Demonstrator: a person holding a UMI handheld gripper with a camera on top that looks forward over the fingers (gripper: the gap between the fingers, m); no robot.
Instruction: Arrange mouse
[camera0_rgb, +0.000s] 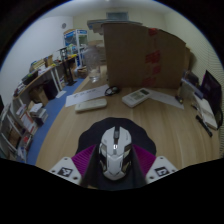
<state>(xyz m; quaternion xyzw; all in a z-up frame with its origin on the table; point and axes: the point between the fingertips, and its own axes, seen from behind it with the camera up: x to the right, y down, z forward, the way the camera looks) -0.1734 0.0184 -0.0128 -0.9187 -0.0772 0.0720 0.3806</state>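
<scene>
A grey and black mouse (113, 148) with a scroll wheel on top sits between my gripper's (113, 162) two fingers, nose pointing away from me. The magenta pads (76, 163) press on its black sides left and right, so the gripper is shut on it. The mouse is over the near part of the wooden table (150, 120). Its underside is hidden, so I cannot tell whether it touches the table.
A large cardboard box (140, 55) stands at the table's back. A white remote-like device (138, 97) and a flat white item (92, 100) lie beyond the mouse. Dark gear (205, 100) sits to the right; cluttered shelves (30, 100) stand to the left.
</scene>
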